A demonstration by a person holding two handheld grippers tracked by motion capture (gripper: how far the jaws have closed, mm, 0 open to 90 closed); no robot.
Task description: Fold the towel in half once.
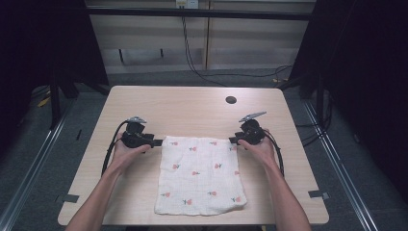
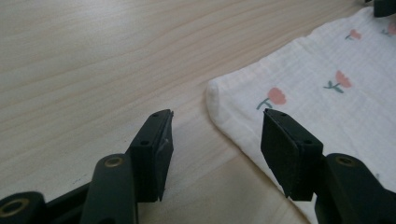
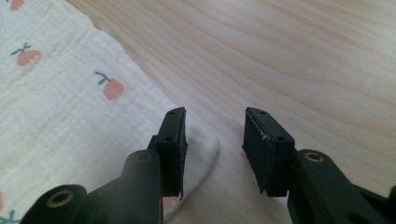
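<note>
While the floral cloth (image 1: 199,175) is lying flat on the worktop (image 1: 192,108), both grippers are sitting at its far corners; left gripper (image 2: 215,140) fingers are gaping open over the corner, gripping nothing. Right gripper (image 3: 214,140) fingers are standing open too, corner between them.

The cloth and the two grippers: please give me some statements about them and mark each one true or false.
1. The cloth lies flat on the table. True.
2. The cloth is plain blue. False: it is white with small red flowers.
3. The left gripper is open at a cloth corner. True.
4. The right gripper holds the cloth in the air. False: its jaws are open and the cloth lies on the table.
5. The table has a dark round hole. True.
</note>
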